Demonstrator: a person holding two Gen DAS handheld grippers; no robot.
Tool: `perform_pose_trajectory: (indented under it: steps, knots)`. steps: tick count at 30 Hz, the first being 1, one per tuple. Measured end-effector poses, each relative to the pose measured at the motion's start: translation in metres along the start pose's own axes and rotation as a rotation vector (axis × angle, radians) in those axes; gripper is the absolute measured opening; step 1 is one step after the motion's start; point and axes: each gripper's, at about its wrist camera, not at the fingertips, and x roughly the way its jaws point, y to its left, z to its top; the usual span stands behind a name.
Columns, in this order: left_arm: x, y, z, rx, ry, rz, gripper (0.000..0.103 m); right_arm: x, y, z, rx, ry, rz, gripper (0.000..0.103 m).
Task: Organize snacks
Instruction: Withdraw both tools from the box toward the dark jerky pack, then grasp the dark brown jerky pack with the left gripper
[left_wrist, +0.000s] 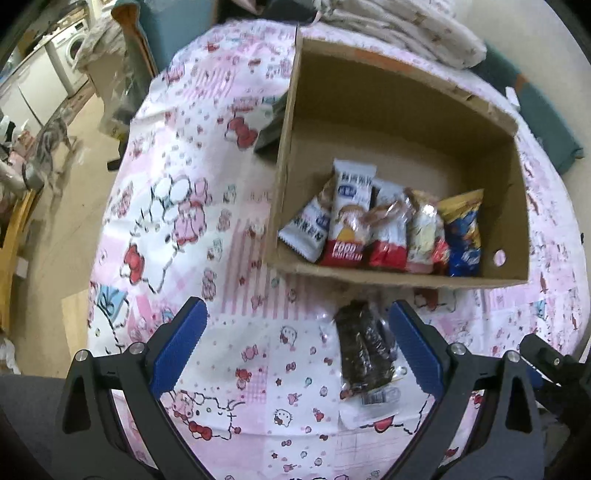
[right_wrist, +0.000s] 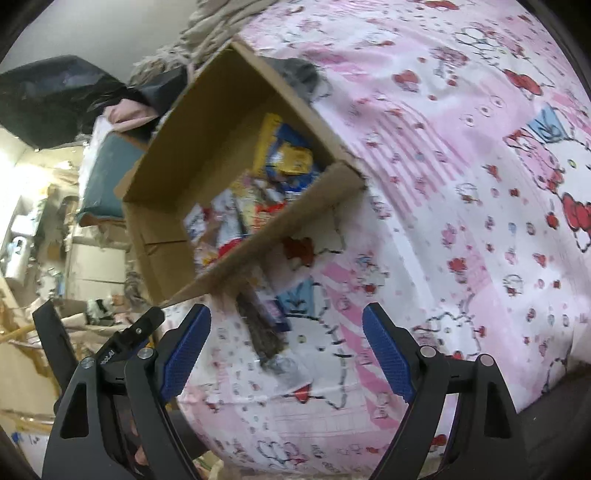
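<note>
An open cardboard box (left_wrist: 406, 96) stands on a pink cartoon-print cloth (left_wrist: 207, 229); several snack packets (left_wrist: 384, 229) stand in a row along its near wall. A clear packet of dark snack bars (left_wrist: 364, 350) lies on the cloth just in front of the box. My left gripper (left_wrist: 299, 343) hangs open over the cloth, the dark packet close inside its right finger (left_wrist: 417, 354), not touched. In the right wrist view the box (right_wrist: 207, 122) and the same dark packet (right_wrist: 262, 325) appear blurred. My right gripper (right_wrist: 286, 350) is open above the packet, with nothing held.
Another dark packet (left_wrist: 271, 125) lies against the box's left outer wall. Folded bedding (left_wrist: 406, 26) lies behind the box. A teal cushion (left_wrist: 543, 114) sits at the right. Left of the bed are bare floor (left_wrist: 77, 192) and clutter. The other gripper (right_wrist: 125, 339) shows at lower left.
</note>
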Motion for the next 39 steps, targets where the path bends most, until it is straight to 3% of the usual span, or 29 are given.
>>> perform_pose_trajectory:
  steps: [12,17,22,29,31,35,39]
  knots:
    - [0.074,-0.045,-0.038,-0.006,0.218,-0.024,0.097,0.014,-0.008,0.007,0.04,0.027,-0.046,0.087]
    - [0.094,-0.057,-0.045,-0.041,0.255,0.026,0.097,0.019,-0.006,0.005,0.032,0.045,-0.046,0.087]
    - [0.104,-0.081,-0.06,0.092,0.268,0.116,0.103,0.021,-0.004,0.006,0.031,0.051,-0.041,0.087]
    - [0.106,-0.084,-0.071,0.005,0.296,0.156,0.102,0.017,-0.003,0.007,0.035,0.037,-0.034,0.087]
    - [0.106,-0.086,-0.072,0.017,0.288,0.155,0.098,0.015,-0.004,0.007,0.041,0.034,-0.029,0.087]
    - [0.097,-0.097,-0.075,0.085,0.268,0.131,0.064,0.01,-0.005,0.008,0.049,0.024,-0.018,0.087]
    - [0.088,-0.09,-0.072,0.131,0.27,0.095,0.054,0.008,-0.004,0.01,0.054,0.024,0.002,0.087]
